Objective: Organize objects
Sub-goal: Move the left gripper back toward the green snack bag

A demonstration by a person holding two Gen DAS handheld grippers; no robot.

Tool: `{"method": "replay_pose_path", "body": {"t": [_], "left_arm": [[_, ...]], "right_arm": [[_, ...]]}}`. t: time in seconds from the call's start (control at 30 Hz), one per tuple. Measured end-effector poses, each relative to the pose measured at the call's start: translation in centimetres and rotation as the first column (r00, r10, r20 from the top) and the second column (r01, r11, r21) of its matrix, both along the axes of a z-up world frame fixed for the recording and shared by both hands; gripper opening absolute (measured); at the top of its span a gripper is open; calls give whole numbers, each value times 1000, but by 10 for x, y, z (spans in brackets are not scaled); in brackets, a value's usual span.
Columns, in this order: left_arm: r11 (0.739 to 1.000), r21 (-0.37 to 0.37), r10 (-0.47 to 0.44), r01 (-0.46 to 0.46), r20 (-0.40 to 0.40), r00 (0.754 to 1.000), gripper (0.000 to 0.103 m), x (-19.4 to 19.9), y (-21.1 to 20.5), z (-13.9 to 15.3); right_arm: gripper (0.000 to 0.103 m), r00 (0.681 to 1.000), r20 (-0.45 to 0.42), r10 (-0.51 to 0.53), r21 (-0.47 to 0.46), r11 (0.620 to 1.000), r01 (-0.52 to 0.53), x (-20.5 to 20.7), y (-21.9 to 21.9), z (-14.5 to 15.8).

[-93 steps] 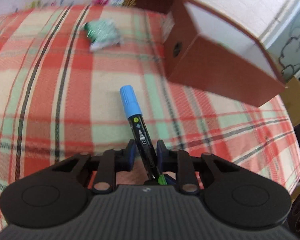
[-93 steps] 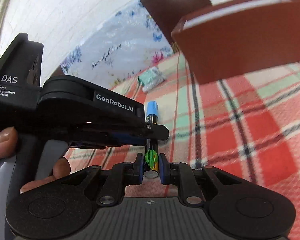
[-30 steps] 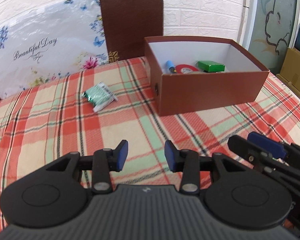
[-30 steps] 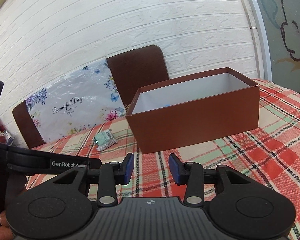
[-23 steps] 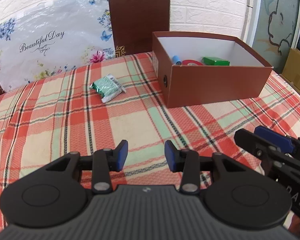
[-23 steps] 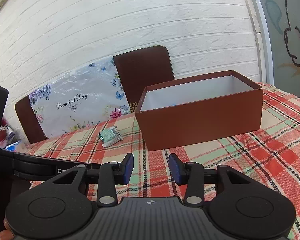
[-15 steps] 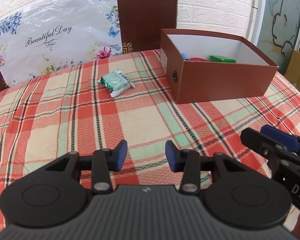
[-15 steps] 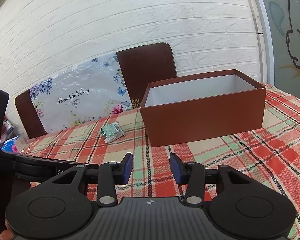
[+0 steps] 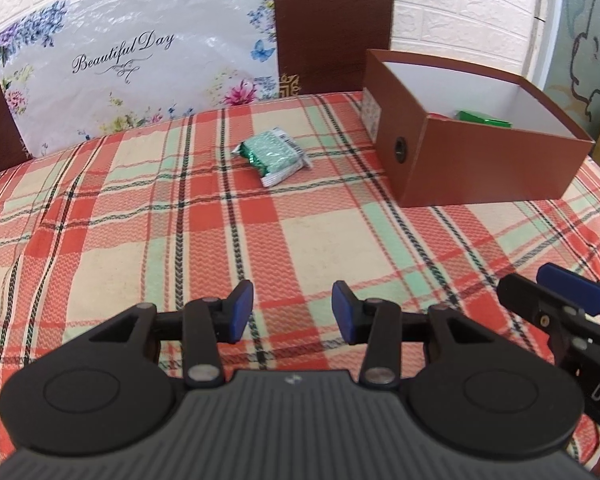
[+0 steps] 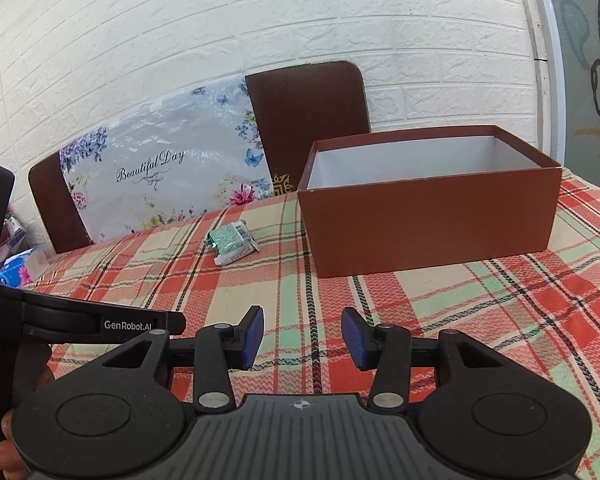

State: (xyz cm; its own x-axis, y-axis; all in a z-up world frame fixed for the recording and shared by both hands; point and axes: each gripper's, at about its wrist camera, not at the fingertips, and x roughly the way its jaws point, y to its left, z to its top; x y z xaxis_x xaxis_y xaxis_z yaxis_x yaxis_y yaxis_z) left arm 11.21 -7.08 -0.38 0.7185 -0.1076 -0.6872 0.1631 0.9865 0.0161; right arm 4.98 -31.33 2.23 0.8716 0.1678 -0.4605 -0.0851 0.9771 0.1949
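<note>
While both claws are released and carry nothing, one item remains unsorted: packet (image 9: 272,156), green foil, flat on cloth (image 9: 140,220), left of box (image 9: 480,172). Left gripper (image 9: 292,312) and right gripper (image 10: 302,338) face it, presumably next for boxing.

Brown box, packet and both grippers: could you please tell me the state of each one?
Brown box: open, no lid, green item inside.
Green packet: lying flat on the tablecloth, left of the box, untouched.
Left gripper: open, empty.
Right gripper: open, empty.
</note>
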Motion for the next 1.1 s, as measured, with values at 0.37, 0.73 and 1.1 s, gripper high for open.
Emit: {"method": "replay_pose_path", "body": {"t": [0.37, 0.73, 1.1], "left_arm": [[997, 9, 71, -71, -15, 997, 48, 28, 30, -15], [976, 90, 194, -197, 42, 980, 53, 78, 84, -43], [975, -21, 221, -221, 172, 960, 88, 80, 115, -64]], "right_arm": [[45, 996, -50, 76, -42, 996, -78, 26, 26, -13], [48, 983, -73, 168, -110, 978, -175, 71, 69, -30], [63, 980, -90, 179, -211, 958, -194, 106, 89, -55]]}}
